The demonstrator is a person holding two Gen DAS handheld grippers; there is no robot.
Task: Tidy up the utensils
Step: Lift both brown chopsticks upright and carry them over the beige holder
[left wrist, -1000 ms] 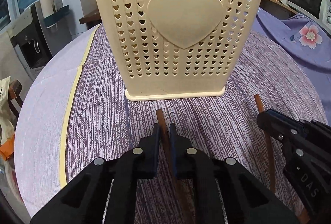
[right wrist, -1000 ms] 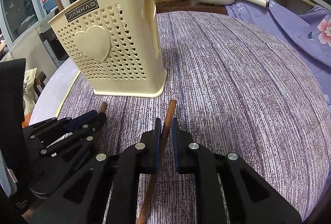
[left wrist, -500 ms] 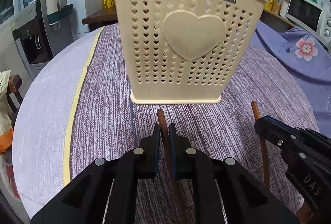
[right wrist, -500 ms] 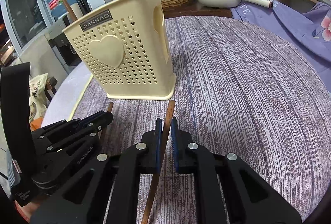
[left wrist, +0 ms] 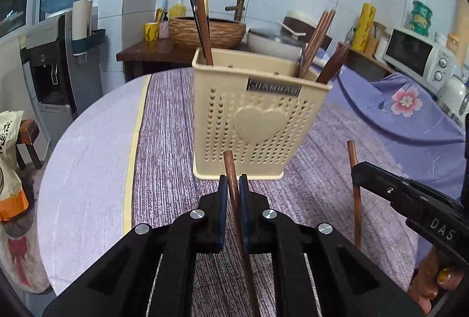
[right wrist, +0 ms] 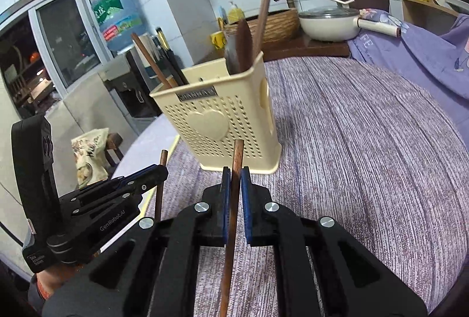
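Observation:
A cream perforated utensil holder (left wrist: 258, 123) with a heart on its front stands on the purple tablecloth; it also shows in the right wrist view (right wrist: 222, 123). It holds several brown wooden utensils. My left gripper (left wrist: 233, 185) is shut on a brown wooden chopstick (left wrist: 234, 194), raised in front of the holder. My right gripper (right wrist: 234, 176) is shut on a second brown wooden chopstick (right wrist: 233, 199), also raised. Each gripper shows in the other's view: the right one (left wrist: 360, 170) at the right, the left one (right wrist: 159, 170) at the left.
The round table (left wrist: 88, 170) has a bare pale edge at the left. Behind it stand a water dispenser (left wrist: 58, 53), a woven basin (left wrist: 208, 30), a white pot (right wrist: 328, 24) and a microwave (left wrist: 416, 59). A floral purple cloth (left wrist: 410, 112) lies at the right.
Both grippers have lifted and drawn back from the holder, each with its chopstick. The holder looks smaller and lower, and its open top and contents have come into view.

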